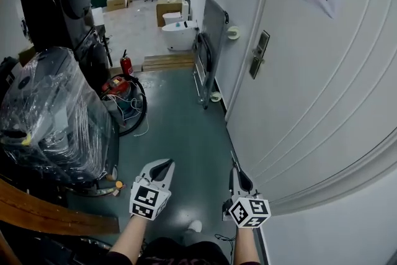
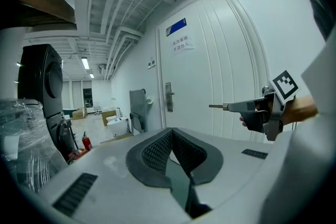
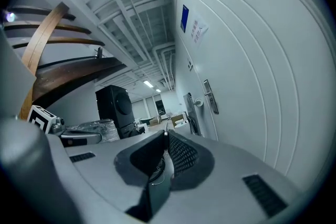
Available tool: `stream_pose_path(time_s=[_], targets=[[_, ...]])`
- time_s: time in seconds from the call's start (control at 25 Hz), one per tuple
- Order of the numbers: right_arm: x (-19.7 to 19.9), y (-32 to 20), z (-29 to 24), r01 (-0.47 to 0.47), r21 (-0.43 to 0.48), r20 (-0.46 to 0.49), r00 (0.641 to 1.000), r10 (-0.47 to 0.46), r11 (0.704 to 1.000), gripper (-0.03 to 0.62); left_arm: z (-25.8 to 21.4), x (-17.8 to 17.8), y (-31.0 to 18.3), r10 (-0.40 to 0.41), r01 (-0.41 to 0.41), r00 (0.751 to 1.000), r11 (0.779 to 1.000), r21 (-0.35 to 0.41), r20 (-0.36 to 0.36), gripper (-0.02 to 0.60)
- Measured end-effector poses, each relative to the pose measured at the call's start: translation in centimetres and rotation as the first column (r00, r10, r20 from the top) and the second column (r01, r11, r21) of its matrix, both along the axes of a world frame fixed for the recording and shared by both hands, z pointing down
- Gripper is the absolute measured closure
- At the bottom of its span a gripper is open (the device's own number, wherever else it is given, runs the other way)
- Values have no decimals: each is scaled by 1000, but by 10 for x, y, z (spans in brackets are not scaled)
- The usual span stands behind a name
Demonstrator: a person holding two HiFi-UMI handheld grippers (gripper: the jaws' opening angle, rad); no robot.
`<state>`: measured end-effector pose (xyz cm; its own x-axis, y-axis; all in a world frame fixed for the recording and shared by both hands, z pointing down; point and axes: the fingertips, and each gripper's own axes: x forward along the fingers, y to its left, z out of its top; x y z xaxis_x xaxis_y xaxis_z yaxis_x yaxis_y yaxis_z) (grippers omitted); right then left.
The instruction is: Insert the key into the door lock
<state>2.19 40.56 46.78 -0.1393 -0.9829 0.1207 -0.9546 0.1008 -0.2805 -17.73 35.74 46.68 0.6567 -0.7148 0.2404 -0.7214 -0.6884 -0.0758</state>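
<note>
The right gripper point(image 1: 237, 174) has its jaws squeezed tight on a thin silver metal key point(image 2: 216, 106). The key is long and skinny, like a little stick. It pokes straight out past the tips of the jaws and points forward along the door.

The tall white door with curved grooves point(image 1: 322, 90) is just beside these jaws, on their right. The grey metal door lock plate with its handle point(image 1: 258, 54) sits on that door. It is well ahead of the key tip and apart from it. The key is not in the lock yet.

The left gripper point(image 1: 162, 168) is near the right one, on its left. Its jaws are pressed together with nothing in them. Ahead of them and to their left stands a bulky thing wrapped in clear plastic point(image 1: 53, 115).
</note>
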Motion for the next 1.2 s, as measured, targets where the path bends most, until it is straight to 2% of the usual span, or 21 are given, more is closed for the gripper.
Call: stream_pose_path(time_s=[0.44,0.84,1.2], targets=[[29,-51,0,29,-3,18,999,-29,1000,514,-3,14,-52,-51,51,999,999,2,18,569],[29,-85,2,56,-4,2,998,-56,998,514,-6,16,-80,-57,57,998,998,18,25,568],[39,-135,6,30,-20,-30,999,-31,999,514,1,31,-137,-25,25,1000,1000,10,10,569]])
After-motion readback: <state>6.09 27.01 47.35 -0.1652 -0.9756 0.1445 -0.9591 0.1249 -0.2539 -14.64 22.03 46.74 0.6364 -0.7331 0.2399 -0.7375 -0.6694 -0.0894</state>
